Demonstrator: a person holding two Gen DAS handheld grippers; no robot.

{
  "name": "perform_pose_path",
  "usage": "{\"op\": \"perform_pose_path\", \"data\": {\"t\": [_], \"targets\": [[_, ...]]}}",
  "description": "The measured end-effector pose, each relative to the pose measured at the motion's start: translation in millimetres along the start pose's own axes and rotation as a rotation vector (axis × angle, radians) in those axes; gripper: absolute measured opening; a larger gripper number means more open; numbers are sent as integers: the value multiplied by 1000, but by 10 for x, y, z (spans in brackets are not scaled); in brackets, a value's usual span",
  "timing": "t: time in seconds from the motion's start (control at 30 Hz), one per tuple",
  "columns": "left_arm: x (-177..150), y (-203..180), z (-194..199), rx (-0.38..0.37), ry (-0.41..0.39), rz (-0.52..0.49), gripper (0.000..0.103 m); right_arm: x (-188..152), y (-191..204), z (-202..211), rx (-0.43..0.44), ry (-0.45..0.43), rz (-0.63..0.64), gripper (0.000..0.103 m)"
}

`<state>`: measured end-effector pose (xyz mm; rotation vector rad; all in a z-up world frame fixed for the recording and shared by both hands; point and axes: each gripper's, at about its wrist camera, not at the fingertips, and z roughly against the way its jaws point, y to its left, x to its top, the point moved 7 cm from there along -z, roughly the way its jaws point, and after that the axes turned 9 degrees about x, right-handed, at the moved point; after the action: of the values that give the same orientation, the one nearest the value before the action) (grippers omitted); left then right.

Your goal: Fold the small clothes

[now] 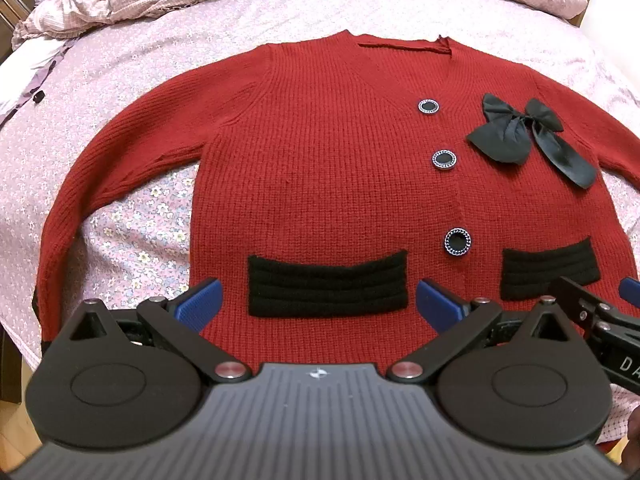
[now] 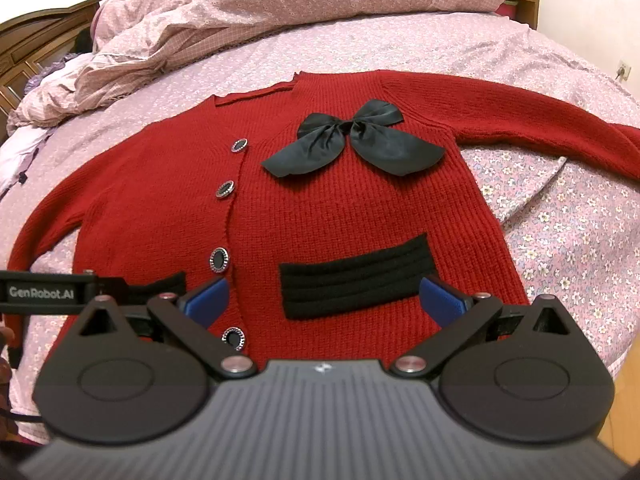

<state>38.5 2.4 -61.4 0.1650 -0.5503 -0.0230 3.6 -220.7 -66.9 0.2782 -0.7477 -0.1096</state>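
A red knit cardigan (image 1: 320, 168) lies flat and face up on the bed, sleeves spread out to both sides. It has black pocket bands, round dark buttons and a black satin bow (image 1: 528, 136). It also shows in the right wrist view (image 2: 340, 208) with the bow (image 2: 352, 140). My left gripper (image 1: 318, 304) is open and empty, above the hem at the left pocket band (image 1: 328, 284). My right gripper (image 2: 324, 300) is open and empty, above the hem at the right pocket band (image 2: 356, 280). The right gripper also shows in the left wrist view (image 1: 592, 312).
The bed has a pink floral sheet (image 1: 132, 232). A rumpled pink duvet (image 2: 260, 12) lies piled at the far end. A wooden headboard (image 2: 36, 44) stands at the far left. The bed's near edge and wooden floor (image 1: 16, 428) show at the lower left.
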Motion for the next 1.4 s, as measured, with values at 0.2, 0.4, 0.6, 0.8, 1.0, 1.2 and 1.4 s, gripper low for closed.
{"op": "perform_pose_path", "data": {"t": [0.2,0.4,0.6,0.8,1.0,1.2,1.4], "targets": [[2,8,-17,-2,5,10,103,0,-12,-6,1,2,-5,103],[7,17,-38,-11,18,16,103,13,-77,-2,4,-7,-32,103],[56,29,-38,-13,16,20,103,48,-186,0,3,-27,-76,103],[202,-14,-87,-34,23,7,103,155,-389,30,-22,-61,-118,103],[328,-116,-203,-48,58,-12,103,286,-740,63,-65,-90,-200,103],[480,-253,-320,-51,84,-32,103,401,-1147,101,-110,-116,-273,103],[651,-390,-443,-57,118,-40,103,484,-1660,94,-121,-111,-403,103]]}}
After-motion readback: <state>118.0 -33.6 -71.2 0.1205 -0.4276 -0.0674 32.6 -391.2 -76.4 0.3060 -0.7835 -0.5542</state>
